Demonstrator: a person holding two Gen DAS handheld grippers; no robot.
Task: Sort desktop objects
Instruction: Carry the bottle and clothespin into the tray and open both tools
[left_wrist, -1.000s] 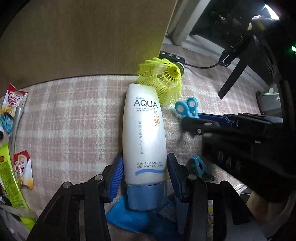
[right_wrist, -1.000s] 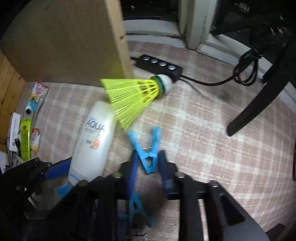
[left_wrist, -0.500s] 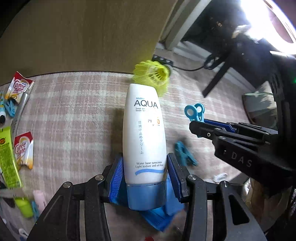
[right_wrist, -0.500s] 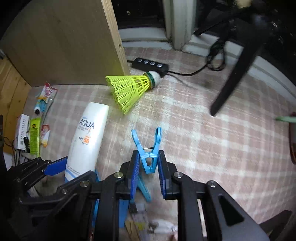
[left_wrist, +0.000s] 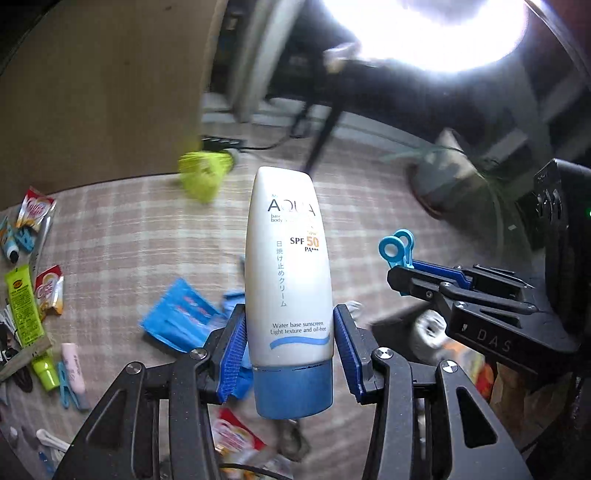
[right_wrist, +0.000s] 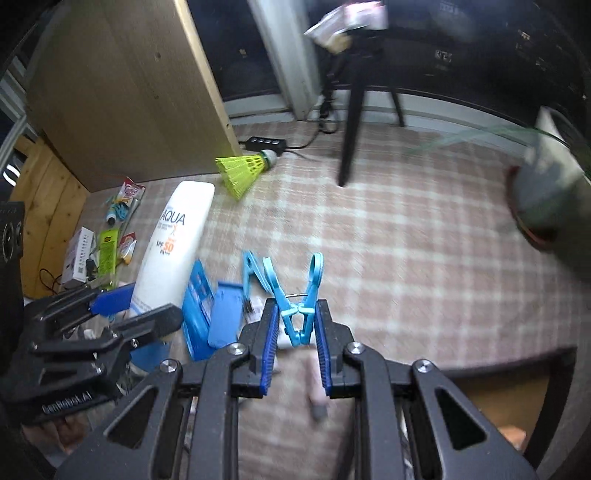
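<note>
My left gripper (left_wrist: 290, 343) is shut on a white AQUA sunscreen tube (left_wrist: 288, 266) with a blue cap and holds it raised above the checked cloth. The tube also shows in the right wrist view (right_wrist: 173, 243). My right gripper (right_wrist: 295, 332) is shut on a light blue clothes peg (right_wrist: 295, 295) and holds it up in the air. The peg's loops show in the left wrist view (left_wrist: 397, 251), sticking out of the right gripper's fingers.
A yellow shuttlecock (right_wrist: 243, 168) lies by a wooden board (right_wrist: 122, 85), next to a black power strip (right_wrist: 266, 142). Blue packets (left_wrist: 177, 317) lie below the tube. Sachets, a green tube and pegs (left_wrist: 33, 284) lie at the left. A plant pot (right_wrist: 546, 195) stands right.
Both grippers have lifted up and back from the cloth, carrying the tube and the peg. More of the table and the blue packets has come into view.
</note>
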